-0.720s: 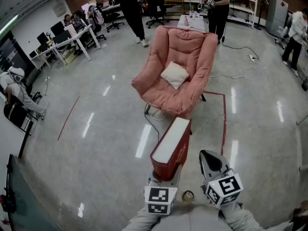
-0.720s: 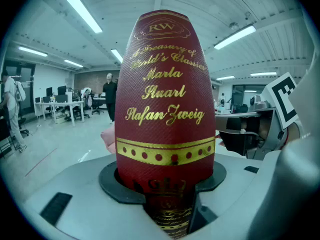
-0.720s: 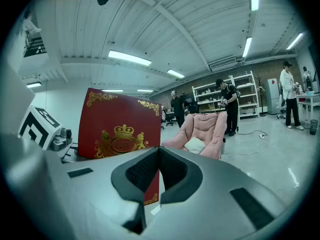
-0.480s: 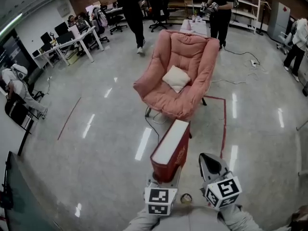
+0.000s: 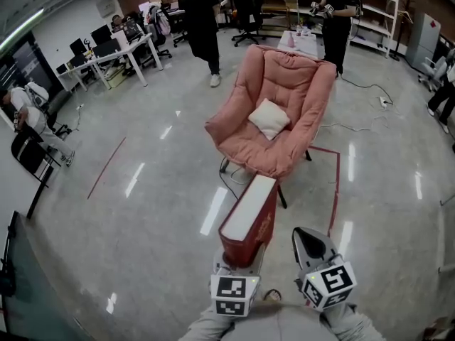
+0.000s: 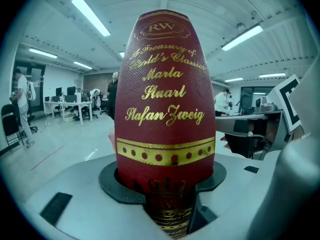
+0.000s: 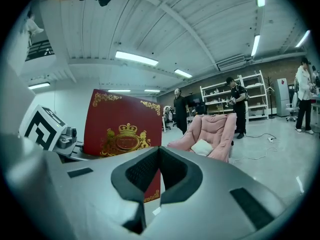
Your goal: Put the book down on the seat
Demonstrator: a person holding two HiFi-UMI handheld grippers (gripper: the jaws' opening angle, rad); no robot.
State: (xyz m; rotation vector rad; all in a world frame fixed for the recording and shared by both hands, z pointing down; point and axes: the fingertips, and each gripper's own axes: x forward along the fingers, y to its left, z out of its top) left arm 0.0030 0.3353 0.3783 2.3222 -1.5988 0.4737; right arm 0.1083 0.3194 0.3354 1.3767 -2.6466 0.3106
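A thick red book (image 5: 249, 215) with gold lettering stands up from my left gripper (image 5: 238, 258), page edges facing up. In the left gripper view its spine (image 6: 165, 94) fills the middle, and the jaws of the left gripper (image 6: 167, 184) are shut on its lower end. The pink padded chair (image 5: 284, 112) stands just ahead on the floor, with a white cushion (image 5: 270, 118) on its seat. Beside the book, my right gripper (image 5: 311, 241) is shut and holds nothing. The right gripper (image 7: 159, 156) sees the book's cover (image 7: 120, 129) to its left and the chair (image 7: 212, 129) ahead.
Red tape lines (image 5: 334, 183) mark the floor around the chair, and a dark cable (image 5: 226, 176) runs under it. A small white table (image 5: 302, 42) stands behind the chair. Two people (image 5: 202, 20) stand at the back near shelves (image 5: 370, 13). Desks (image 5: 117, 52) line the left.
The chair has come a little nearer and shifted right in the head view. The book stays in the left gripper, and the right gripper stays beside it.
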